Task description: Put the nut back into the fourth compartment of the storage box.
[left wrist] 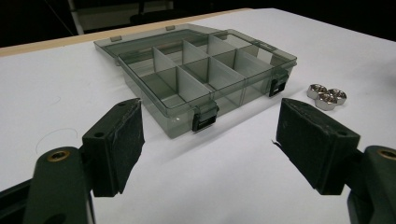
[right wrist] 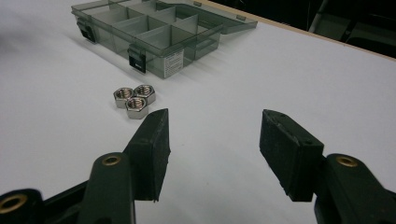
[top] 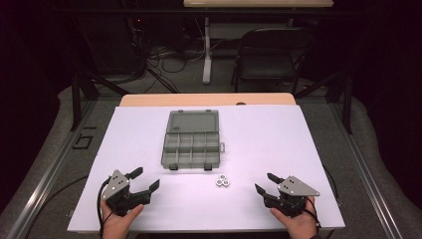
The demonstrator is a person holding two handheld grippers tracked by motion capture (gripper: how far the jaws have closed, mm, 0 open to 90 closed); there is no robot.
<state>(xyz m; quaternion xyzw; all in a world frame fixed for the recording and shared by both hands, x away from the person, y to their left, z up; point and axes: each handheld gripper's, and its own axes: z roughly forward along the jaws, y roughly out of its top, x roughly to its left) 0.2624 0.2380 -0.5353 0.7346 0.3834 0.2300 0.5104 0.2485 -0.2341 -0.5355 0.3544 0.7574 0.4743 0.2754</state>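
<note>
Three steel hex nuts (top: pixel 222 181) touch near the open grey organizer box (top: pixel 191 139); both grippers' fingers apart.

Smoky compartment box (top: pixel 191 144) lies open before me; three steel hex nuts (top: pixel 222 181) cluster just beside its latched front.

In the high view, the compartment box (top: pixel 191 144) lies at the centre of the table (top: pixel 278 139), its lid folded open toward the upper edge of the frame, and three nuts (top: pixel 222 181) sit clustered and touching each other just below and right of the box's lower right corner. The left gripper (top: pixel 147 180) rests at the lower left of the frame and the right gripper (top: pixel 262 183) at the lower right, with the nuts between them, nearer the right one. Beyond the table, at the upper right, stands a chair (top: pixel 271 57).
</note>
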